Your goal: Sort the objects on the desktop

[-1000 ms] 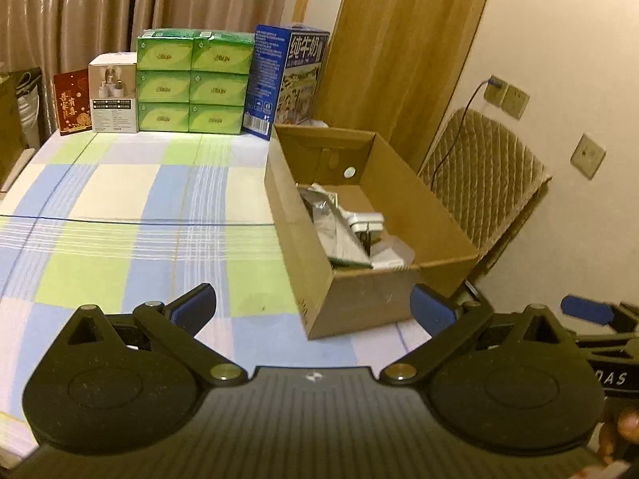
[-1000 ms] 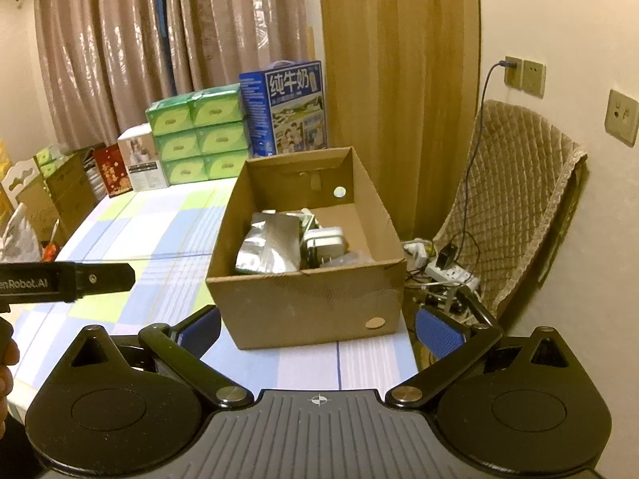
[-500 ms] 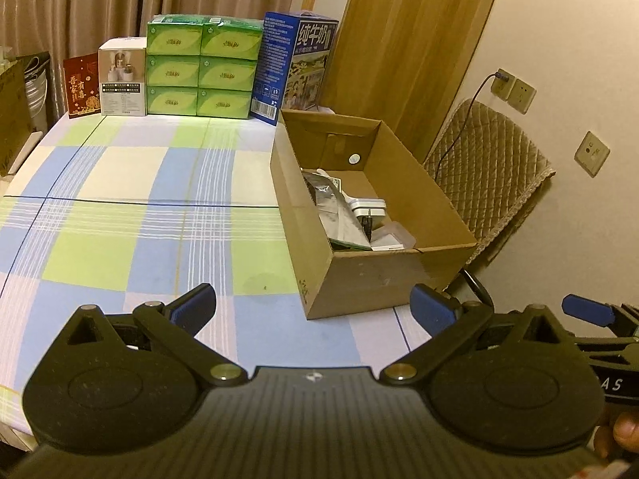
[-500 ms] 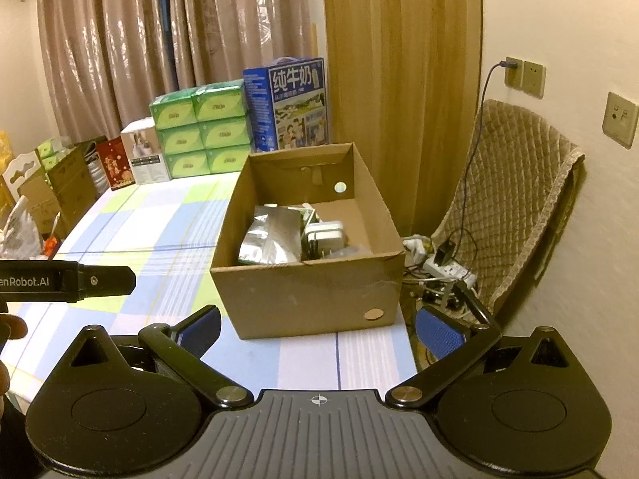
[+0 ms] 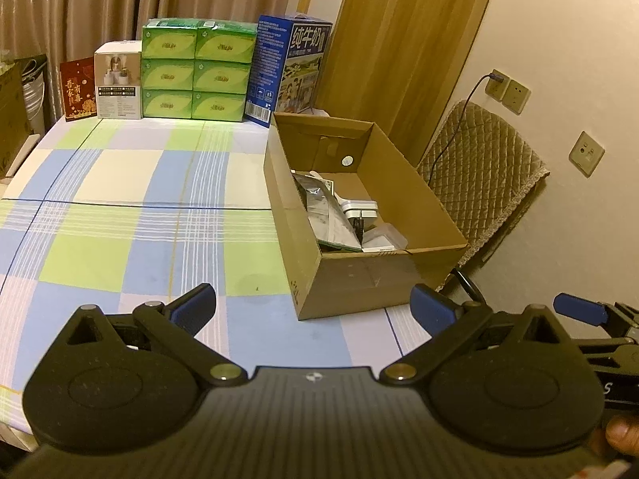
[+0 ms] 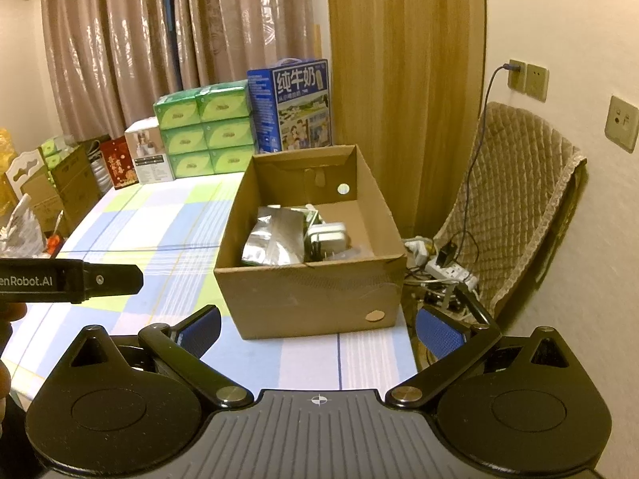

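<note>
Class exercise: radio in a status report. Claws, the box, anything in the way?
Left claw open, empty. Right claw open, empty. Cardboard box on the checked tablecloth, foil pouch and white adapter inside. Nothing in the way.

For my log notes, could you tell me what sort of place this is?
Probably a room in a home: a table with a checked cloth, drawn curtains, and stacked tissue packs beside a milk carton.

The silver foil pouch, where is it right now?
In the right wrist view the silver foil pouch lies inside the cardboard box, on its left side, beside a white adapter.
</note>
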Demonstrator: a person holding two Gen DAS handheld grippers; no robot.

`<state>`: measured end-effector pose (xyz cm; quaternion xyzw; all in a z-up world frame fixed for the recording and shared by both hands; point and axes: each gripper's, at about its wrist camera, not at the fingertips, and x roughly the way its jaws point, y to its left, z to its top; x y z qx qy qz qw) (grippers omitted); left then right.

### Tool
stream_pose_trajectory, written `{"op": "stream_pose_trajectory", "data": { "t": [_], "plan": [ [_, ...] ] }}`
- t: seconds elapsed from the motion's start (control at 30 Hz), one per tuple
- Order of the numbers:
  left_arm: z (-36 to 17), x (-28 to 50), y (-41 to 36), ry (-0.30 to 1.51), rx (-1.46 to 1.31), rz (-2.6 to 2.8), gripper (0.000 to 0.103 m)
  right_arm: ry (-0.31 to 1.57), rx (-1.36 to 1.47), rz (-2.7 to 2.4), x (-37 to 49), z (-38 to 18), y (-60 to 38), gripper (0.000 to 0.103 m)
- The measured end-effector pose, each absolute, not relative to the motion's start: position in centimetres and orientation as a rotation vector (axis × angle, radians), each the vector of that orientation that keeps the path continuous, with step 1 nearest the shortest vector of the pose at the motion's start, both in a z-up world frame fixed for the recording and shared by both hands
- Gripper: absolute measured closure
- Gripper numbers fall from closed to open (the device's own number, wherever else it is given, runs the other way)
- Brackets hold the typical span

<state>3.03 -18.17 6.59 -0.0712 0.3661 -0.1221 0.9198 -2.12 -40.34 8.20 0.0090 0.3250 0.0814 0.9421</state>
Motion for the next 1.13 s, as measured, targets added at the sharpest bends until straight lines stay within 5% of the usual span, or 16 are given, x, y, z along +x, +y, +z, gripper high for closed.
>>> {"op": "stream_pose_trajectory", "data": {
  "t": [1.13],
  "plan": [
    [6.74, 3.15, -18.63, 0.688, -0.098, -0.250, 0.001, 0.676, 0.022, 0.169, -1.53, 7.80, -40.57, 0.002]
  ]
}}
